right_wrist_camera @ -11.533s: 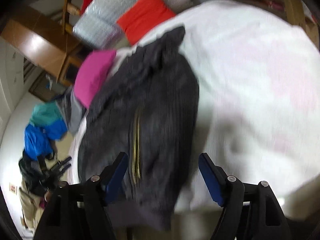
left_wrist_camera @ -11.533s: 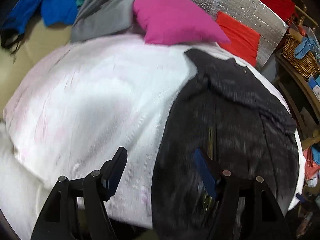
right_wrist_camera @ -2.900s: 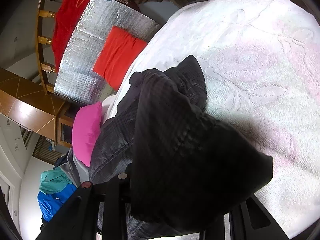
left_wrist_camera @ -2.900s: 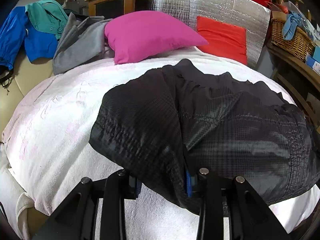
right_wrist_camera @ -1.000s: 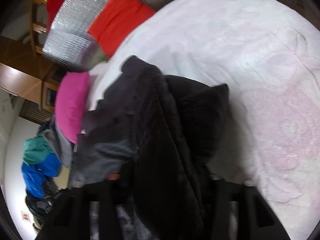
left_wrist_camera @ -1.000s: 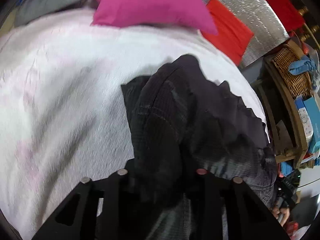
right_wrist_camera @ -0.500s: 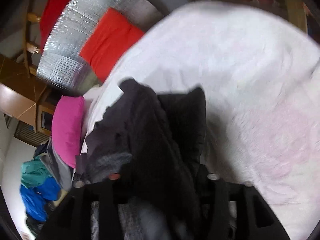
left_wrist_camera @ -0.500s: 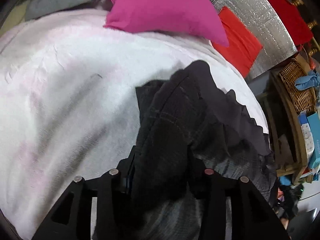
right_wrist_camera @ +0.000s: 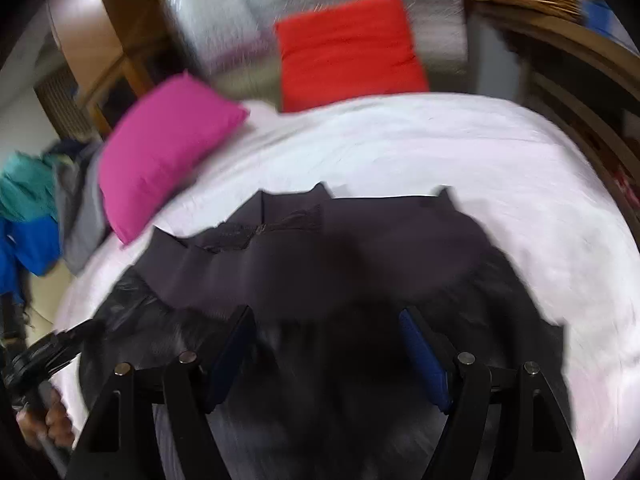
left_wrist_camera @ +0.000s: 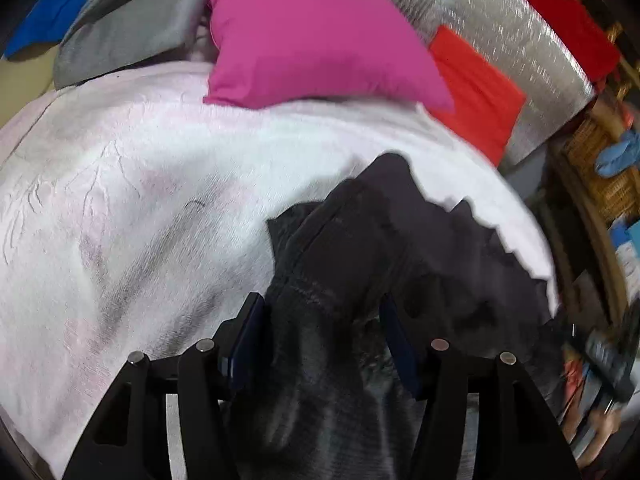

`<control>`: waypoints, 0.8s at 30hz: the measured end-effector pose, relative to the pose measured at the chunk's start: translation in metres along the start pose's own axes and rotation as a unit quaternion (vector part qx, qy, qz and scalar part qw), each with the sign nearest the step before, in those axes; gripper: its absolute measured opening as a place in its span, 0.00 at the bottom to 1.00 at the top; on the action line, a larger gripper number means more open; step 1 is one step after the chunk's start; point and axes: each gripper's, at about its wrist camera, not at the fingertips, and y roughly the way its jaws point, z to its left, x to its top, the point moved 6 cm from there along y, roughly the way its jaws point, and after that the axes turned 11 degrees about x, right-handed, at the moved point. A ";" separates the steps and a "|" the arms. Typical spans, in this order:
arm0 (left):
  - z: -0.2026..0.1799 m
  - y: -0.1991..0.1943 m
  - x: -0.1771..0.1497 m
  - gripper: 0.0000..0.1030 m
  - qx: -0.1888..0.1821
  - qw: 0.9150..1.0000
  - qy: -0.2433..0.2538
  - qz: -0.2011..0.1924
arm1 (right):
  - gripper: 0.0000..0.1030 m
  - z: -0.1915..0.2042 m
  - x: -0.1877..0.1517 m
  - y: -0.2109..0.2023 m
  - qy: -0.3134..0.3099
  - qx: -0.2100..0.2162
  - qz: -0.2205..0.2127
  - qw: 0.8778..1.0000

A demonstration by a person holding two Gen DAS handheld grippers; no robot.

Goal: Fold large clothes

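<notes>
While spread, grippers [left_wrist_camera: 322,332] [right_wrist_camera: 326,344] over jacket [right_wrist_camera: 360,264]

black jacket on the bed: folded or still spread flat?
Partly folded. The black jacket lies bunched on the white blanket, one layer doubled over another, edges uneven. Blur hides whether the fold is neat.

No readable text, labels, brands, numbers or signs in either wrist view; both blurred.

Home bedroom: bed [left_wrist_camera: 160,200], cushions [left_wrist_camera: 312,36], wicker basket [left_wrist_camera: 600,168].
</notes>
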 end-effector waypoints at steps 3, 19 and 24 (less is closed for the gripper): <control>0.006 0.009 0.002 0.59 0.008 1.000 -0.002 0.013 | 0.76 -0.003 0.008 0.039 -0.010 -0.027 0.055 0.998; 0.004 0.001 0.014 0.59 0.010 1.000 -0.009 -0.011 | 0.08 -0.031 0.019 0.060 0.013 -0.080 0.020 0.997; 0.009 0.015 0.007 0.60 0.016 1.000 -0.003 0.024 | 0.52 -0.038 0.017 0.034 0.086 0.016 -0.004 0.996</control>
